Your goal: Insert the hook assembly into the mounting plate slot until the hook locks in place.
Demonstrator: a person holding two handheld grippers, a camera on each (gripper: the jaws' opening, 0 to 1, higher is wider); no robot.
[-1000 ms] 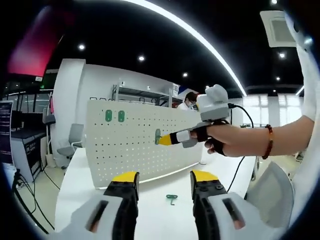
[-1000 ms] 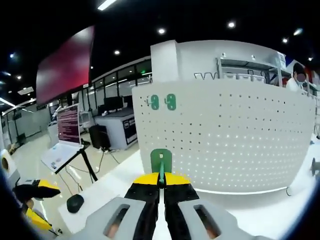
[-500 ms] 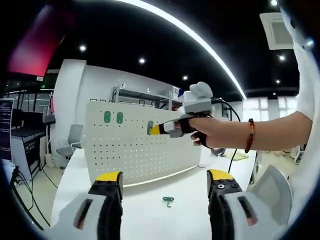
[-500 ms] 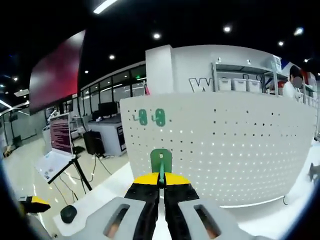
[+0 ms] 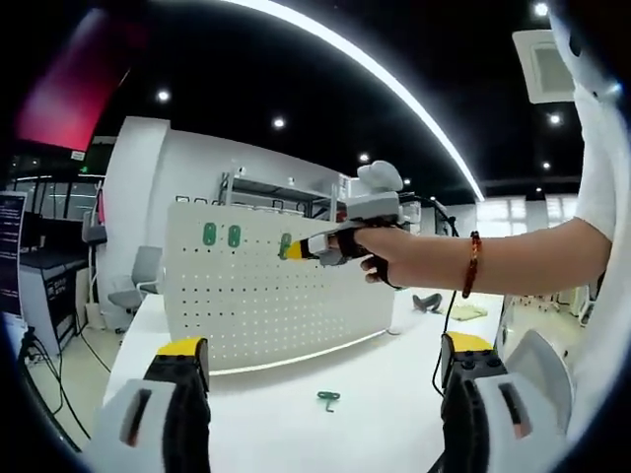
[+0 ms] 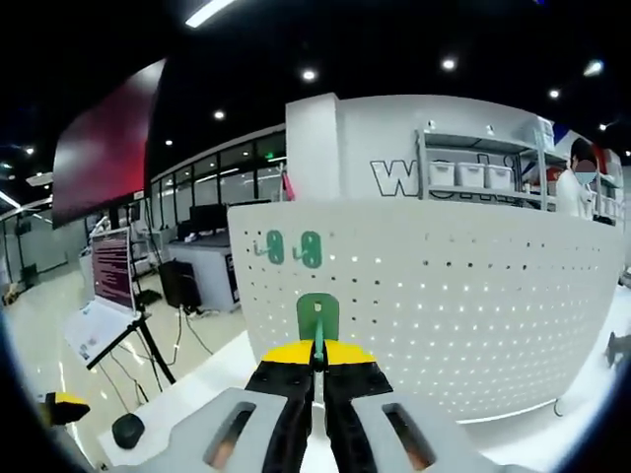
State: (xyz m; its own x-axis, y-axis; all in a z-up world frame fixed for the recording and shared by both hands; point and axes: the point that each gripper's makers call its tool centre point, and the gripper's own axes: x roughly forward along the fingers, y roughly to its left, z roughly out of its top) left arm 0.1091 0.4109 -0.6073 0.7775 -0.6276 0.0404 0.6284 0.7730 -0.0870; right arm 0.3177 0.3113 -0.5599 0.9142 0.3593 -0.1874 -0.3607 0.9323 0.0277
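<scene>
The white pegboard mounting plate (image 5: 266, 296) stands upright on the white table (image 5: 375, 394). Two green hooks (image 5: 222, 236) hang near its top left corner. A hand carries my right gripper (image 5: 294, 248) to the upper part of the board, just right of those hooks; it is shut on a green hook (image 5: 285, 244). In the right gripper view the held green hook (image 6: 317, 313) sticks up from the closed right gripper (image 6: 317, 350), with the pegboard (image 6: 444, 315) and the hung hooks (image 6: 294, 247) close ahead. My left gripper (image 5: 323, 347) is wide open and holds nothing.
A loose green hook (image 5: 328, 398) lies on the table in front of the board. A screen on a stand (image 6: 110, 271) and a small black object (image 6: 126, 431) are off to the left. Shelving (image 6: 483, 172) and a person (image 6: 575, 187) stand behind the board.
The right gripper has carried its hook left and up along the board, closer to the two hung hooks. The left gripper's jaws have spread much wider.
</scene>
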